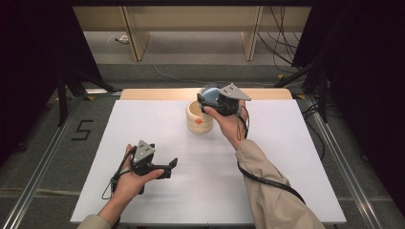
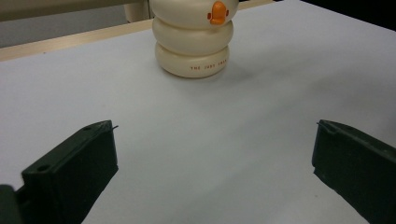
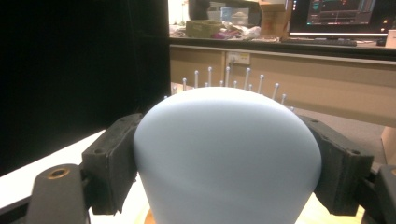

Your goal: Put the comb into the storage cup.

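Right tool (image 1: 213, 98) is clamped on a pale blue brush (image 1: 208, 95), bristles facing away, held directly above the cream ringed holder (image 1: 199, 118) near the worktop's (image 1: 286, 157) far edge, centre. Left tool (image 1: 168, 168), jaws apart and empty, rests near the front-left corner, aimed at the holder. Open room all round.

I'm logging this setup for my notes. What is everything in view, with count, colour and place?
brush: one, pale blue with pale bristles, clamped in the right gripper above the holder
holder: one, cream, stacked-ring shape with an orange beak, far middle of the board
board: one, white, on the table
table: one, pale wood, edge showing past the board
number 5: one, black, floor at left
cables: several, black, floor at far right
left gripper: one, black, jaws open, near left of the board
right gripper: one, black, over the holder
sleeves: two, beige, near edge
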`<action>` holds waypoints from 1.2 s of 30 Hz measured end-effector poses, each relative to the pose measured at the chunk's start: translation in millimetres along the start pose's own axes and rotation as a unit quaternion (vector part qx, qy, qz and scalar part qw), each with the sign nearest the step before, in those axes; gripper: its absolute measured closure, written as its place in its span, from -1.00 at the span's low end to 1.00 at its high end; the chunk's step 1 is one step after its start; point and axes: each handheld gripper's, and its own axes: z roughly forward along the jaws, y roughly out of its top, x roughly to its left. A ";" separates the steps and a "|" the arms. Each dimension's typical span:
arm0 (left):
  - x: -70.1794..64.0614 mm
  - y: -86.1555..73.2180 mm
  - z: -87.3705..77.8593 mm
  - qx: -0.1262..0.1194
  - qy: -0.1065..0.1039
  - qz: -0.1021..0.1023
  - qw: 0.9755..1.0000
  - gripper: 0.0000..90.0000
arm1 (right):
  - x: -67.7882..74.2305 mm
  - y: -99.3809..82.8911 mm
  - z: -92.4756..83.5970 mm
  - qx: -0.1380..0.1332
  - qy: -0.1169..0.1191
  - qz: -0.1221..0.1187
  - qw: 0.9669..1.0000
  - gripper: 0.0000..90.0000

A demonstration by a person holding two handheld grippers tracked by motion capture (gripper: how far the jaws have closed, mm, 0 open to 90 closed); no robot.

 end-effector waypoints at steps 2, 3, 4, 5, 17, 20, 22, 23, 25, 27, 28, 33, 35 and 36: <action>0.0 -0.2 0.2 0.000 0.000 0.000 1.000 -1.00 | 0.2 -0.1 -1.4 0.002 0.002 -0.001 1.000 -0.54; 0.0 -0.3 0.1 0.000 0.000 0.000 1.000 -1.00 | 0.1 -0.2 -1.9 0.002 0.002 -0.001 1.000 -0.54; -0.1 -0.2 0.1 0.000 0.000 0.000 1.000 -1.00 | 0.2 -0.2 -2.2 0.003 0.002 -0.001 1.000 -0.54; -0.1 -0.1 0.0 0.000 0.000 0.000 1.000 -1.00 | 0.3 -0.3 -2.6 0.003 0.003 0.000 1.000 -0.54; 0.7 -0.5 0.0 0.001 0.002 -0.001 1.000 -1.00 | 2.2 1.0 -3.9 0.027 0.010 0.010 1.000 -0.60; 0.8 -0.6 0.3 0.002 0.002 -0.001 1.000 -1.00 | 1.7 1.1 -5.1 0.034 0.010 0.010 0.999 -0.65; 0.6 -0.7 0.3 0.002 0.002 -0.002 1.000 -1.00 | 1.6 1.3 -5.3 0.040 0.012 0.013 0.999 -0.69; 0.7 -0.7 0.4 0.002 0.002 -0.001 1.000 -1.00 | 1.8 1.4 -5.2 0.042 0.013 0.013 0.999 -0.72; 1.0 -0.9 0.3 0.003 0.002 -0.002 1.000 -1.00 | 1.8 1.6 -5.3 0.051 0.019 0.011 0.998 -0.80; 1.3 -1.0 0.4 0.002 0.003 -0.002 1.000 -1.00 | 2.2 1.4 -5.2 0.058 0.026 0.012 0.998 -0.86; 1.2 -1.1 0.7 0.001 0.004 -0.002 1.000 -1.00 | 2.7 1.1 -5.2 0.063 0.028 0.010 0.998 -0.87; 1.1 -1.0 0.5 0.001 0.003 -0.002 1.000 -1.00 | 3.6 -0.4 -6.7 0.069 0.030 0.009 0.997 -0.91; 1.2 -1.0 0.5 0.001 0.003 -0.002 1.000 -1.00 | 4.0 -0.5 -7.9 0.070 0.033 0.008 0.997 -0.93; 1.1 -1.1 0.6 0.001 0.004 -0.002 1.000 -1.00 | 4.2 -0.5 -8.6 0.071 0.034 0.008 0.997 -0.93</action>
